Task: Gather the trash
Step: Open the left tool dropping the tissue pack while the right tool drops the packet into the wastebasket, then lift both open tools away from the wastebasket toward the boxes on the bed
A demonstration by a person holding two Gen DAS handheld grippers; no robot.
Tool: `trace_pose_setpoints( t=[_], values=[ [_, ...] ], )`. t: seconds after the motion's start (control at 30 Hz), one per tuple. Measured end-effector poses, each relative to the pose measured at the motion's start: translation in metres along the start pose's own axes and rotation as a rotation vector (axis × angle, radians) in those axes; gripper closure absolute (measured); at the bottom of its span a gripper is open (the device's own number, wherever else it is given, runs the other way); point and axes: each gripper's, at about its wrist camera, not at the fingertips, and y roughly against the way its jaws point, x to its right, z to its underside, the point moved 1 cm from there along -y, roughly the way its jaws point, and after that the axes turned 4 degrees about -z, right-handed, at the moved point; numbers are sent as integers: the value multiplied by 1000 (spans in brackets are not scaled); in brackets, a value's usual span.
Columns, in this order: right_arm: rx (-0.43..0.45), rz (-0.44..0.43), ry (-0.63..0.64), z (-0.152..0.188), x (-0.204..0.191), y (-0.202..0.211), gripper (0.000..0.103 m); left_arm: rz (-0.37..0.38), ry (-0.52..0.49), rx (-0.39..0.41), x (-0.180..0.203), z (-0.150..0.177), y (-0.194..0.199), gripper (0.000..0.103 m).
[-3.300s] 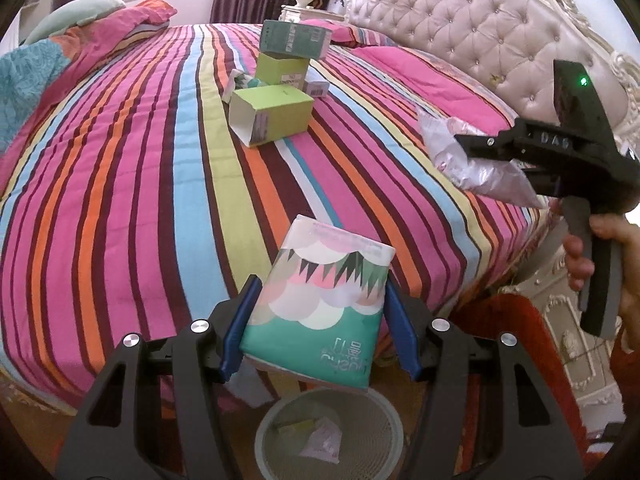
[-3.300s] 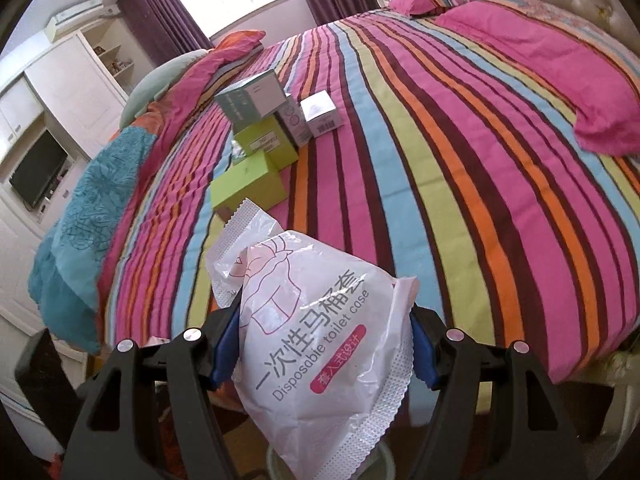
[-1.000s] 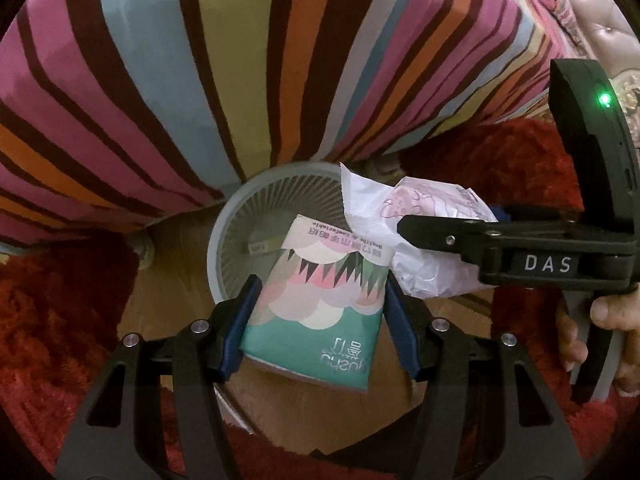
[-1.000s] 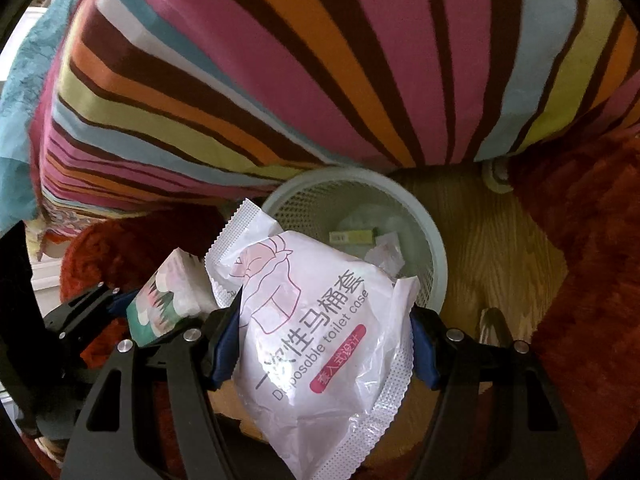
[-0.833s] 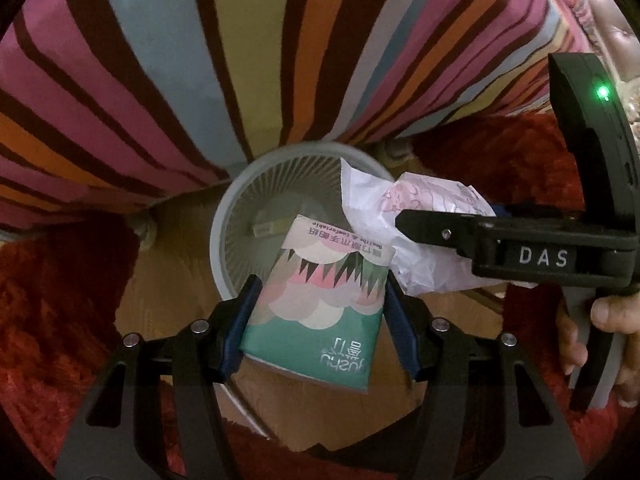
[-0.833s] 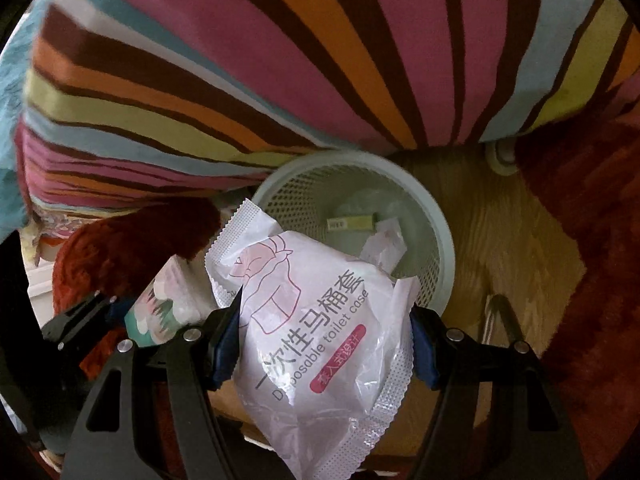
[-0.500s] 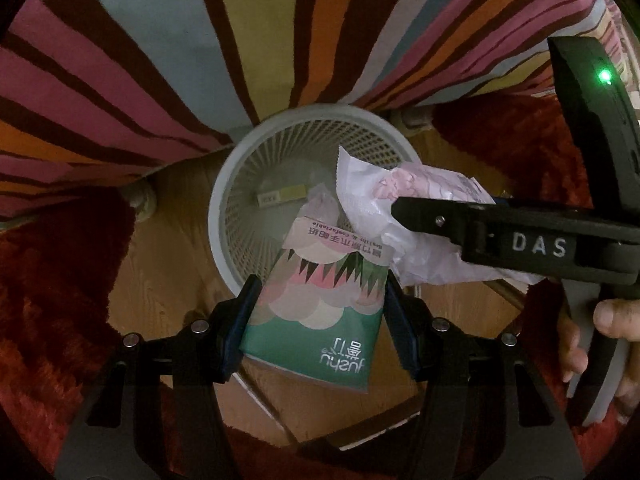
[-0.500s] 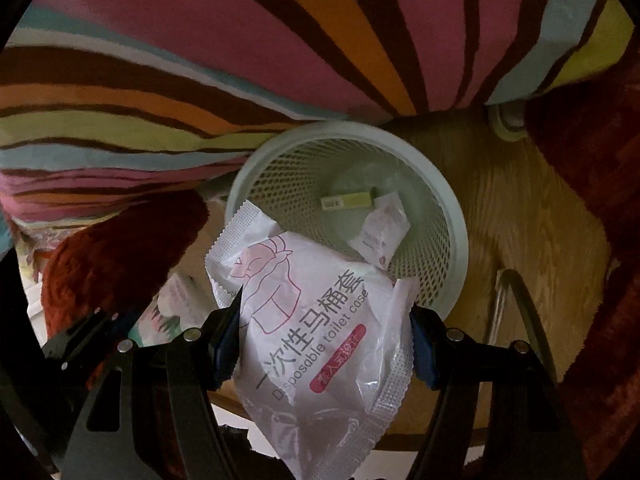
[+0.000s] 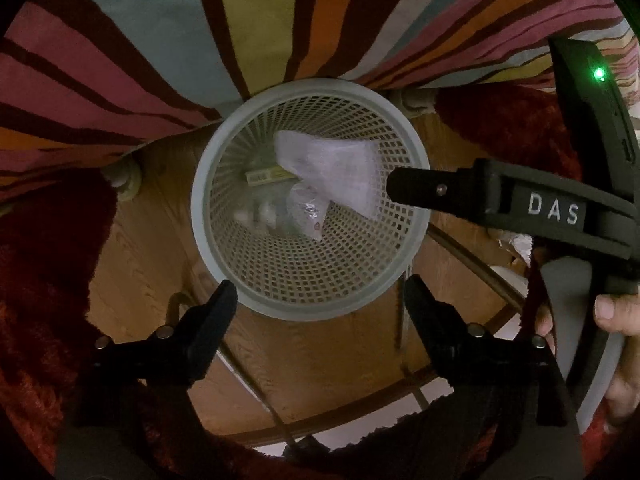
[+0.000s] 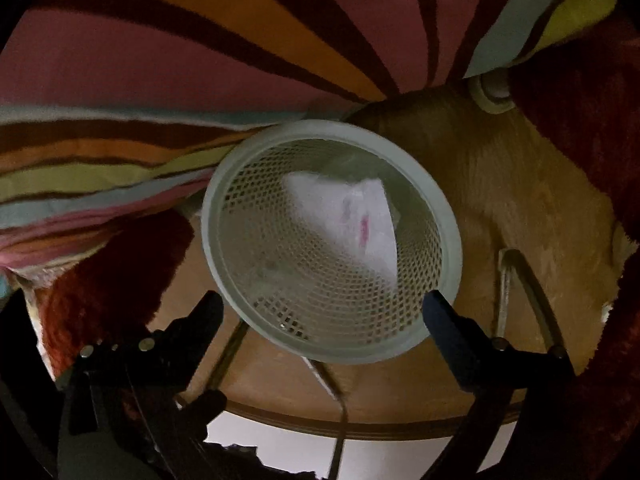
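- White mesh wastebasket (image 9: 224, 248) sits mid-frame on the wooden floor (image 9: 132, 264), tucked against the striped bedspread (image 9: 168, 40) so trash drops straight in.
- Left gripper (image 9: 316, 300) hovers above its rim, jaws spread wide, empty.
- Right gripper (image 10: 320, 308) likewise gapes, holding nothing.
- White plastic packet (image 9: 336, 172) lies inside the basket, upper right.

Both packets (image 9: 332, 172) now in basket (image 9: 312, 300).
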Motion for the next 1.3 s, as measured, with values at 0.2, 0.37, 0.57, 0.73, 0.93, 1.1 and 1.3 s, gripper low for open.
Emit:
trace_pose_setpoints(
  t=[0.2, 0.37, 0.57, 0.73, 0.93, 1.1, 1.3],
  values=[
    [10, -21, -28, -3, 5, 3, 8, -10, -10, 11, 3, 0, 2, 20],
    [27, -28, -28, 0, 5, 8, 8, -23, -14, 43, 1, 2, 8, 20],
    [69, -40, 14, 8, -5, 22, 8, -38, -29, 106, 3, 8, 23, 20],
    [169, -71, 64, 17, -12, 46, 8, -64, -68, 173, 11, 15, 37, 20],
    [203, -147, 99, 27, -16, 69, 8, -79, -96, 265, 17, 25, 57, 20],
    [314, -160, 162, 35, -25, 93, 8, -93, -90, 353, 19, 32, 72, 20],
    [453, -148, 306, 50, -41, 124, 8, -99, -82, 496, 20, 42, 100, 20]
  ],
)
